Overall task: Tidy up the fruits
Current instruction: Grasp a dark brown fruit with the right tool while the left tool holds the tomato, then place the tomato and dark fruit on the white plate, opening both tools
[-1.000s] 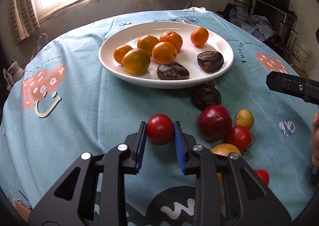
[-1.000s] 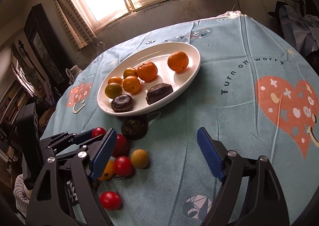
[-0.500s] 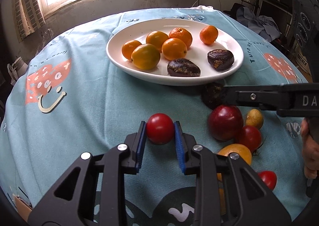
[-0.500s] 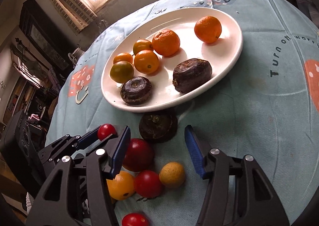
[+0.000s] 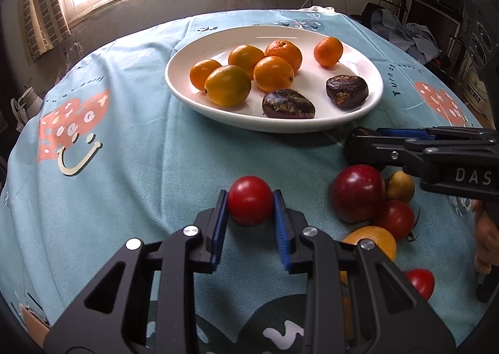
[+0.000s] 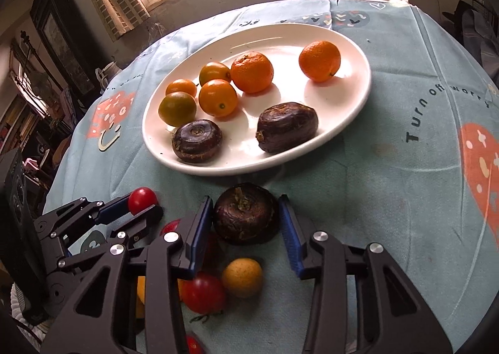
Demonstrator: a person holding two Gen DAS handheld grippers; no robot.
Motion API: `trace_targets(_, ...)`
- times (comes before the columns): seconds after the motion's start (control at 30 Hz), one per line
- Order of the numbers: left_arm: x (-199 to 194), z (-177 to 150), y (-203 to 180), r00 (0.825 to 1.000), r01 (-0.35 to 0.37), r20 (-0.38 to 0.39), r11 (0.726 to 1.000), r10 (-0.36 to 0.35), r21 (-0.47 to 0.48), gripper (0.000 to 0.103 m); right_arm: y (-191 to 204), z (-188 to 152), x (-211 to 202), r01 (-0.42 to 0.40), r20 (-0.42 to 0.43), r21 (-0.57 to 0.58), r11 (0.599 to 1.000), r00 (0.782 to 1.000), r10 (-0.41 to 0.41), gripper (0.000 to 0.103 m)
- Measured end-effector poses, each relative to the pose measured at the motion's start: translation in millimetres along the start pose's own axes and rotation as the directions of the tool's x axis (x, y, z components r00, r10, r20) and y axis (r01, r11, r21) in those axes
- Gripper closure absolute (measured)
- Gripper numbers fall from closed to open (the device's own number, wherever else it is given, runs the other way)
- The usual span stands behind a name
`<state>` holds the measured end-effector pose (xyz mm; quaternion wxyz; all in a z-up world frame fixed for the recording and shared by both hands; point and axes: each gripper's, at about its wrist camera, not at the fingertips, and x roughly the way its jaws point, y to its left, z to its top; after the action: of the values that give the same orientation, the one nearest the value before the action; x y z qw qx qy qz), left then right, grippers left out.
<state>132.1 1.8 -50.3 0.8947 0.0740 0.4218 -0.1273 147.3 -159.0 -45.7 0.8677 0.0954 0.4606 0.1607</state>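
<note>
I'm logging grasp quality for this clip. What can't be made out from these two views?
- Right gripper: its fingers flank the dark water chestnut; right-side contact is unclear.
- Large red fruit: in the right wrist view, hidden behind that gripper's left finger.
- Orange fruit: partly covered by the left gripper, which grips a red tomato.
- Person's hand: cut off by the frame edge.

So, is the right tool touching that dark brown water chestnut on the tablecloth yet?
Cannot tell. In the right wrist view the right tool brackets the dark brown water chestnut; its left pad looks against it, a thin gap shows at the right pad.
</note>
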Motion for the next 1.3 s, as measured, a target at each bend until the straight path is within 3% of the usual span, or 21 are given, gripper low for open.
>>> trace_targets(0.23,-4,-1,2,1.000,0.006,0.021,1.000,-0.005,-0.011,0.075,-35,-8,-28,0.007,0.069,0.081,0.997,0.998,-0.012,0.060)
trace_targets(0.57,-51,11,-3,0.986,0.010,0.164,1.000,-0.006,-0.022,0.075,-32,-2,-57,-0.068,0.162,0.093,0.993,0.985,0.052,0.060)
trace_targets(0.77,-53,51,-11,0.982,-0.011,0.186,1.000,0.016,-0.026,0.075,-21,26,-64,-0.093,0.205,0.093,0.991,0.976,0.072,0.060)
trace_targets(0.97,-20,84,-18,0.987,0.004,0.163,0.999,0.004,-0.047,0.074,-8,63,-31,-0.069,0.211,0.080,0.994,0.976,0.050,0.060)
trace_targets(1.03,-8,86,-18,0.987,-0.016,0.158,0.998,0.025,-0.058,0.063,-10,67,-18,-0.103,0.237,0.093,0.990,0.968,0.078,0.054)
trace_targets(1.07,-4,85,-16,0.986,-0.039,0.159,0.997,0.049,-0.062,0.036,-12,67,-12,-0.101,0.245,0.100,0.990,0.967,0.074,0.045)
trace_targets(1.1,-2,83,-14,0.983,-0.062,0.170,0.996,0.072,-0.065,0.028,-15,66,-9,-0.074,0.242,0.108,0.991,0.969,0.046,0.035)
trace_targets(1.27,-9,76,1,0.980,-0.072,0.178,0.993,0.088,-0.095,0.027,-22,62,-28,-0.093,0.282,0.122,0.988,0.958,0.055,0.035)
trace_targets(1.3,-13,73,5,0.979,-0.075,0.180,0.991,0.095,-0.113,0.023,-20,61,-35,-0.102,0.278,0.119,0.988,0.958,0.065,0.035)
